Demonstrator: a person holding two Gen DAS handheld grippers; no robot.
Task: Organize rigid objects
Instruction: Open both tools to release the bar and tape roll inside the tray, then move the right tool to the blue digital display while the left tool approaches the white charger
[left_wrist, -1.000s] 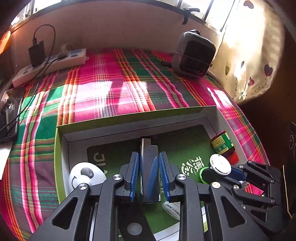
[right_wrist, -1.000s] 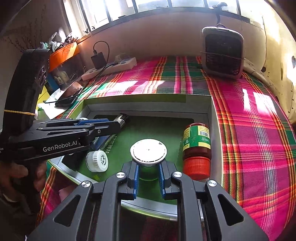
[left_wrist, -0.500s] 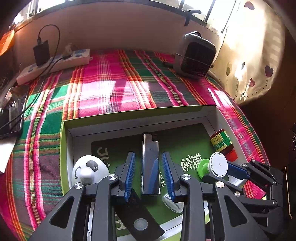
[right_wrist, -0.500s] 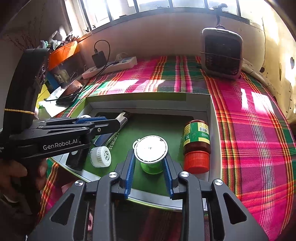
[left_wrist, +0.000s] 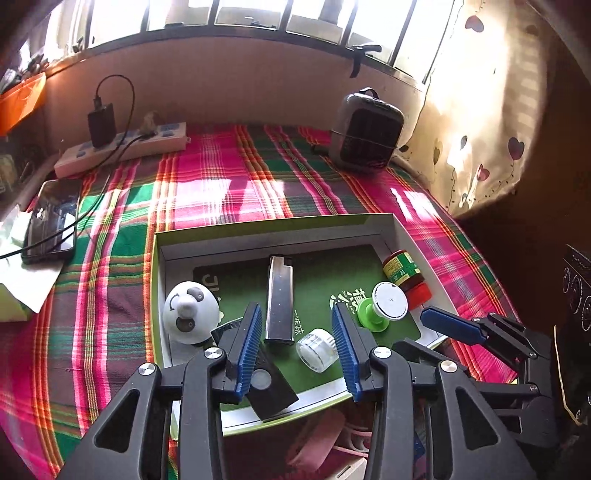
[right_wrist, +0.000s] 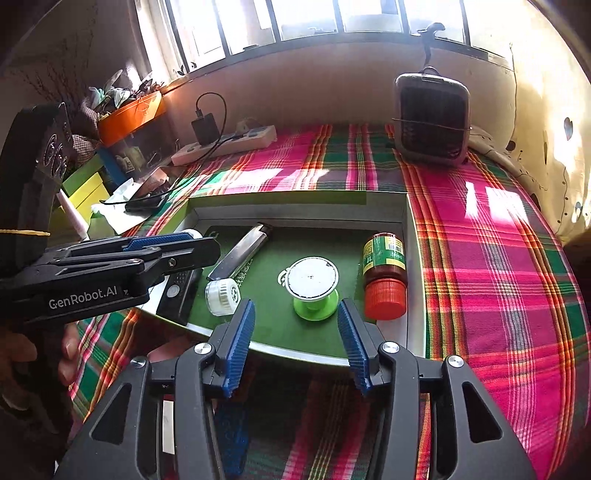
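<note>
Sunlit window ledge; plaid cloth (left_wrist: 229, 184) covers the bed. Near edge: shallow box (left_wrist: 280, 227) with green floor. Lighter (left_wrist: 280, 295) lies mid-box, spool (right_wrist: 313, 286) right of it, both now let go. Left gripper (left_wrist: 297, 347) and right gripper (right_wrist: 295, 341) have drawn back toward the near rim, jaws opening, empty. Two placements look finished.

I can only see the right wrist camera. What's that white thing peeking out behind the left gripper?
Observer: A round white panda toy, standing at the left side of the box.
Operator: Is the left gripper squeezing the lighter?
Observer: No. The left gripper is opening, and the lighter lies flat in the box with neither pad pressing on it.
</note>
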